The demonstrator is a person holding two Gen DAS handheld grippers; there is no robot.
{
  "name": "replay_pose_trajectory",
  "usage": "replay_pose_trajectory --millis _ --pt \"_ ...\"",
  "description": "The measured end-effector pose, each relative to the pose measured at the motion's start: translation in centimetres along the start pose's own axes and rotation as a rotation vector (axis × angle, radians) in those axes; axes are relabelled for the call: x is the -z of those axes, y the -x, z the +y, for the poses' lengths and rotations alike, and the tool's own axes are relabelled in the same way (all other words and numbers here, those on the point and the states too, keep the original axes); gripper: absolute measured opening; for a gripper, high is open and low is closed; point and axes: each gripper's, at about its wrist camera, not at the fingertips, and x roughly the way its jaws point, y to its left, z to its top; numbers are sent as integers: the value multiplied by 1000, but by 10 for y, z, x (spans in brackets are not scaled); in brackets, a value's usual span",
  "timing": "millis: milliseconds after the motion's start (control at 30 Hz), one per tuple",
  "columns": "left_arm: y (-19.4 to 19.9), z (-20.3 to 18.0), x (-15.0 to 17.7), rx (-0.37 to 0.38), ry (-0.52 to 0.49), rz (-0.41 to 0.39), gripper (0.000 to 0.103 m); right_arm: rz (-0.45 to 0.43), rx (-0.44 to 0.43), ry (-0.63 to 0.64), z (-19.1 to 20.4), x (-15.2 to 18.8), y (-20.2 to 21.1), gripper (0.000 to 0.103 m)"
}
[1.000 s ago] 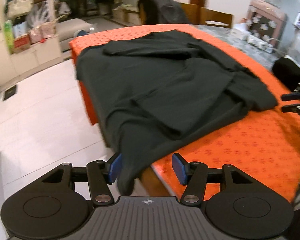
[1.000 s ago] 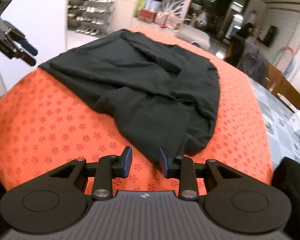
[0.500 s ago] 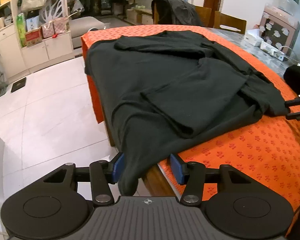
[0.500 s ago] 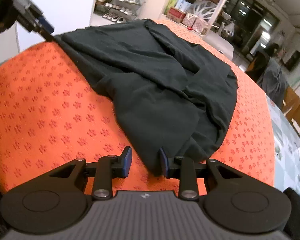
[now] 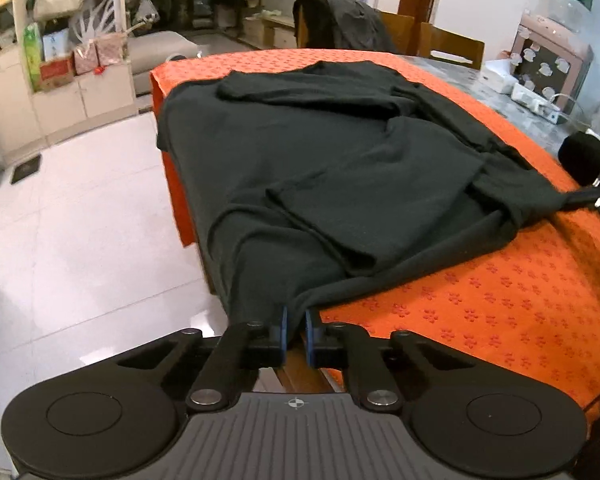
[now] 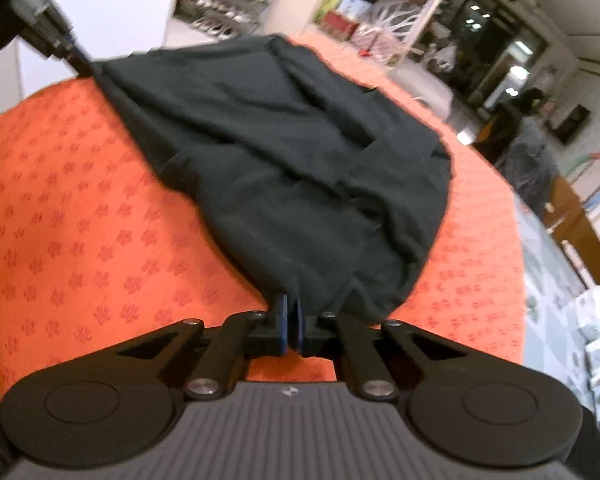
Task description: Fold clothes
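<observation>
- The left gripper (image 5: 295,329), black with blue-faced pads, is clenched on a corner of the dark crumpled cloth garment (image 5: 340,168) at the table's left edge, where the fabric hangs over the side.
- The garment lies spread in loose folds across the orange flower-patterned tablecloth (image 5: 480,312) (white tiled floor (image 5: 80,220) beside it).
- The right gripper (image 6: 291,326) is pinched shut on the garment's (image 6: 292,176) near hem, with the cloth bunching just above its pads.
</observation>
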Motion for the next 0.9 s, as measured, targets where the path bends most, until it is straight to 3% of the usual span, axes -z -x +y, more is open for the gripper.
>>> replay_pose_trajectory --millis 233,567,900 --pt "16 -13 -17 -85 -23 -58 8 -52 85 -29 -19 -25 18 5" --pt "14 -5 -75 -141 -67 -60 8 -97 157 -42 -59 -78 8 5" --pt "-39 21 -130 -152 -120 5 8 -23 144 6 -104 -128 -69 5"
